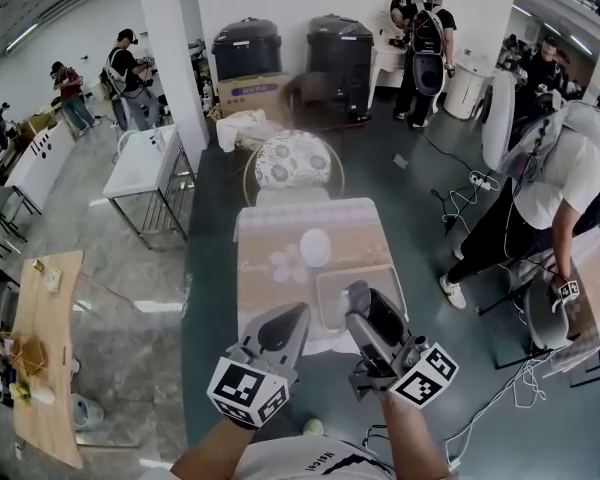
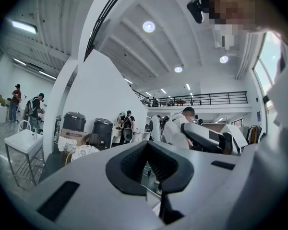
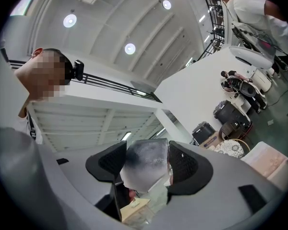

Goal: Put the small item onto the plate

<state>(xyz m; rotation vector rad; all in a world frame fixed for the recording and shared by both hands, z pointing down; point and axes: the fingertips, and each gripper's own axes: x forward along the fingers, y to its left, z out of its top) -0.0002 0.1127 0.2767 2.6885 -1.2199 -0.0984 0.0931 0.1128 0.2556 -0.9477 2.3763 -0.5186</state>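
Close under the head camera, well above the long table [image 1: 280,230] with its pale pink cloth, both tools were raised and tilted upward, so each gripper view looked at ceiling lights, not at the work surface. The right gripper [image 1: 359,295] was pinching a blocky, mottled grey-and-white object [image 3: 146,164] between its black ribbed pads; the object filled the gap and stood proud of the jaw tips. That looked like a carrying grip, with the small item lifted clear of the table so that it could travel. What it was made of could not be told, as its surface was blurred.

The left gripper [image 1: 293,317] had its jaws pressed together with nothing between them, only a thin slit showing low down. It hung beside the right one, apparently just kept out of the way.

The flat, round white plate [image 1: 315,247] lay on the cloth near the table's middle, bare and well apart from both tools. Judged from this, the item was in hand but not yet delivered. The next move would call for tipping the right gripper down, reaching forward over the plate and lowering before letting go.
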